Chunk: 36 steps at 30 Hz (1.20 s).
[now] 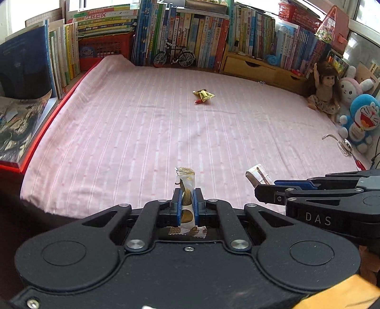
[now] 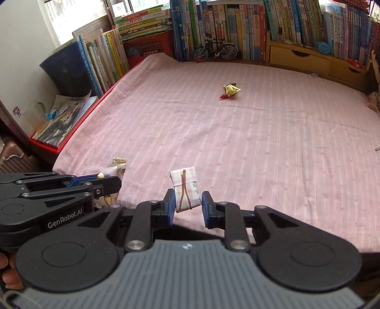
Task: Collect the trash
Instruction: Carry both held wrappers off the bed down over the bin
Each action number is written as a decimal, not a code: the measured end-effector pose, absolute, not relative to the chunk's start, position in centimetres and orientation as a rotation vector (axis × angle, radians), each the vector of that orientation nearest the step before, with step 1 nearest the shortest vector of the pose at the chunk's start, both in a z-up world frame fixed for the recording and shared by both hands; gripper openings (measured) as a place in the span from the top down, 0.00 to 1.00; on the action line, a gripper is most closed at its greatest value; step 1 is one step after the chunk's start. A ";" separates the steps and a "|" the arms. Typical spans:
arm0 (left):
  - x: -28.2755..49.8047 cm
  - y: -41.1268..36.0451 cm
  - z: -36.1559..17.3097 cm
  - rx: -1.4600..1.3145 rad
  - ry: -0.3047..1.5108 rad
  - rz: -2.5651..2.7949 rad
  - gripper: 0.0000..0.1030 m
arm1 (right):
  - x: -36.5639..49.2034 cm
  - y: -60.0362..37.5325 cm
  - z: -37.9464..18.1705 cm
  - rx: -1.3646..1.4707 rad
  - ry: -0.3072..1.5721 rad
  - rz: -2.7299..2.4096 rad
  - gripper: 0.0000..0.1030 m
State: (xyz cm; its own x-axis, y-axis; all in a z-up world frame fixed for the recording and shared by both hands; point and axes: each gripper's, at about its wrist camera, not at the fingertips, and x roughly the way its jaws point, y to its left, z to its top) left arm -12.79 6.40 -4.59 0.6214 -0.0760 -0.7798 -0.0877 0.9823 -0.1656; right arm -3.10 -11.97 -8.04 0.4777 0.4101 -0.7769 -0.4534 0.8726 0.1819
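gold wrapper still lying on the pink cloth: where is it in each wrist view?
Left wrist: gold wrapper sits upper centre, on the pink cloth.
Right wrist: gold wrapper sits upper centre, slightly right.
Shared landmark: toy bicycle against the books, beyond it.

A bed under a pink striped sheet (image 1: 142,123) fills the room. Rows of books (image 1: 190,31) line it at twelve o'clock, beside a wooden drawer unit (image 1: 251,65). Daylight enters through windows (image 2: 78,14) at eleven.
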 end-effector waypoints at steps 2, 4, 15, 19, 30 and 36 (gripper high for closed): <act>-13.9 7.0 -5.2 -0.206 0.912 0.013 0.91 | -4.3 -11.3 -8.4 -0.065 0.947 0.529 0.72; -14.9 7.5 -5.9 -0.212 0.922 0.023 0.91 | -5.3 -10.8 -8.8 -0.069 0.961 0.537 0.72; -17.7 9.3 -9.6 -0.262 1.007 0.070 0.91 | -8.6 -8.9 -11.4 -0.133 1.037 0.563 0.72; -18.3 9.2 -10.6 -0.265 1.033 0.079 0.91 | -9.1 -8.8 -12.4 -0.136 1.071 0.565 0.72; -19.5 8.8 -13.0 -0.281 1.105 0.110 0.91 | -9.7 -9.1 -14.8 -0.150 1.141 0.580 0.72; -19.8 8.8 -14.5 -0.302 1.153 0.134 0.91 | -9.6 -9.6 -16.0 -0.135 1.185 0.586 0.72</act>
State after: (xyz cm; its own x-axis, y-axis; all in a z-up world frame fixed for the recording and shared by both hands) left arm -19.81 8.82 -14.46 0.4035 -0.0499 -0.9136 -0.2582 0.9517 -0.1660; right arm -9.62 -9.58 -16.00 0.2475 0.3597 -0.8996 -0.4969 0.8442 0.2008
